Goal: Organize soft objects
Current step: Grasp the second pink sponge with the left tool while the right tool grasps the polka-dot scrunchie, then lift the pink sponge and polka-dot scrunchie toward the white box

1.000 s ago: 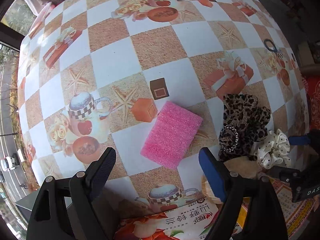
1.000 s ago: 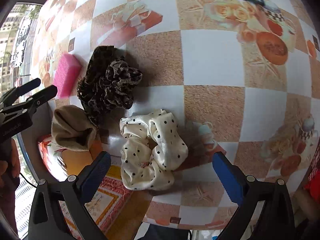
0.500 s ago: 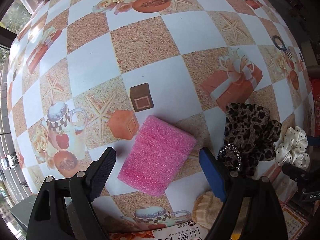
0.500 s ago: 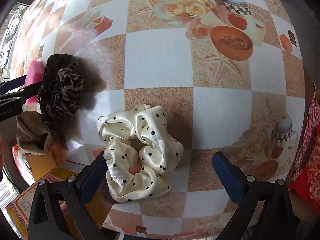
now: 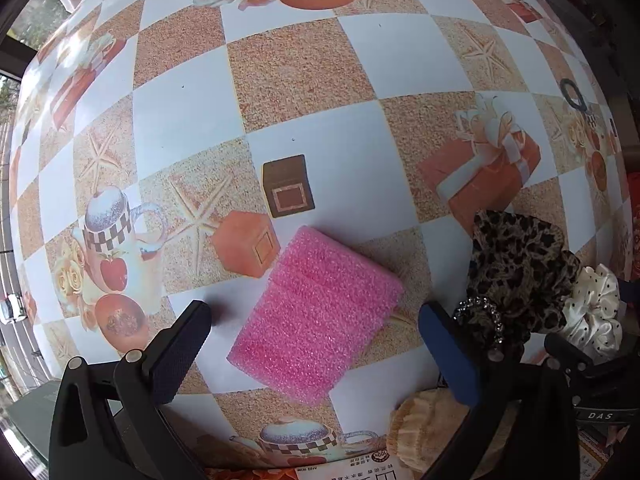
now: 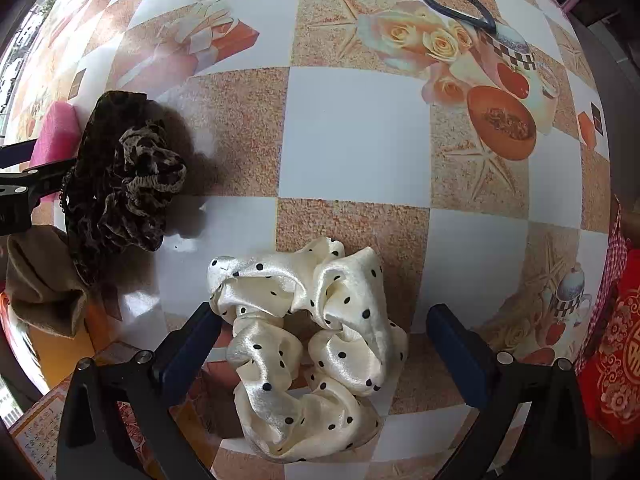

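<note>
A: Left gripper (image 5: 316,344) spread wide, pink sponge (image 5: 318,314) dead ahead between its fingers, long axis angled up-right.

B: Right gripper (image 6: 322,350) likewise spread, straddling the polka-dot scrunchie (image 6: 308,352) on the table (image 6: 356,132). Each has its own.

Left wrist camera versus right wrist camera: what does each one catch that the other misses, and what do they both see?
Only the left wrist view shows the whole pink sponge lying flat between the open fingers of the left hand-held gripper.

Only the right wrist view shows the cream polka-dot scrunchie in full, between the open fingers of the right hand-held gripper, and the black hair tie as a clear loop.

Both show the checkered tablecloth, the leopard-print scrunchie and the beige scrunchie at the table's edge.
</note>
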`<state>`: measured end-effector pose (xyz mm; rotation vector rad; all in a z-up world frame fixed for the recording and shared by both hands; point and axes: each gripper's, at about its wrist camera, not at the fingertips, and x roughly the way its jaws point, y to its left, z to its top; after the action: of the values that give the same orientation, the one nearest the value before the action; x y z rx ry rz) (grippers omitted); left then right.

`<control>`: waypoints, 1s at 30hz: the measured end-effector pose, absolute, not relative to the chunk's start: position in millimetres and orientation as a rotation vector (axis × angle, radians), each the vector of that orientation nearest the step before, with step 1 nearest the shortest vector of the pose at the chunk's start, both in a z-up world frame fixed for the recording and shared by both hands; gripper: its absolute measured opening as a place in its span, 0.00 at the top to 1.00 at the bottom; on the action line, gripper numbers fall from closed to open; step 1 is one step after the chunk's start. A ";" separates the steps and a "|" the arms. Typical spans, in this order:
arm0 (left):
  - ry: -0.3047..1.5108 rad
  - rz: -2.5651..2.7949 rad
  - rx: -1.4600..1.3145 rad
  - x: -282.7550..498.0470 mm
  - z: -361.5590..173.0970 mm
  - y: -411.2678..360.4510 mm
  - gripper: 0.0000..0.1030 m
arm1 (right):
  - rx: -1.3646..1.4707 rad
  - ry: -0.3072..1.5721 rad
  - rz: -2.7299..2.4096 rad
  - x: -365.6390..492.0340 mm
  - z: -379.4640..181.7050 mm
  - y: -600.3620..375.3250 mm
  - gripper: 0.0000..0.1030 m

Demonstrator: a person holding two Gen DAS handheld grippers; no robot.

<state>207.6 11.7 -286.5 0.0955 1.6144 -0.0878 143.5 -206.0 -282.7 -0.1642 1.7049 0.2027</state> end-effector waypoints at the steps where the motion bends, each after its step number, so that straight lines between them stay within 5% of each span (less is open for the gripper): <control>1: 1.622 -0.086 0.095 207.3 -288.4 11.3 0.00 | -0.167 1.708 0.204 140.9 -282.4 -205.4 0.00; 5: 1.623 -0.064 0.096 211.5 -284.1 -0.5 0.02 | -0.164 1.700 0.206 152.5 -282.1 -203.3 0.03; 8: 1.585 -0.103 0.107 206.7 -271.9 -8.1 0.24 | -0.197 1.660 0.220 158.8 -268.4 -208.3 0.24; 9: 1.570 -0.115 0.115 206.2 -269.2 -12.5 0.43 | -0.209 1.645 0.230 158.6 -264.6 -208.7 0.35; 13: 1.543 -0.120 0.076 207.3 -258.4 -16.4 0.43 | -0.186 1.630 0.273 161.8 -253.7 -215.9 0.63; 30: 1.300 0.042 0.000 163.0 -120.2 27.7 0.42 | -0.155 1.417 0.429 167.7 -120.2 -182.2 0.65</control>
<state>163.0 27.7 -120.2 -0.0001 1.3001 0.0424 167.7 -182.2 -120.2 -0.1551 1.4169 0.4290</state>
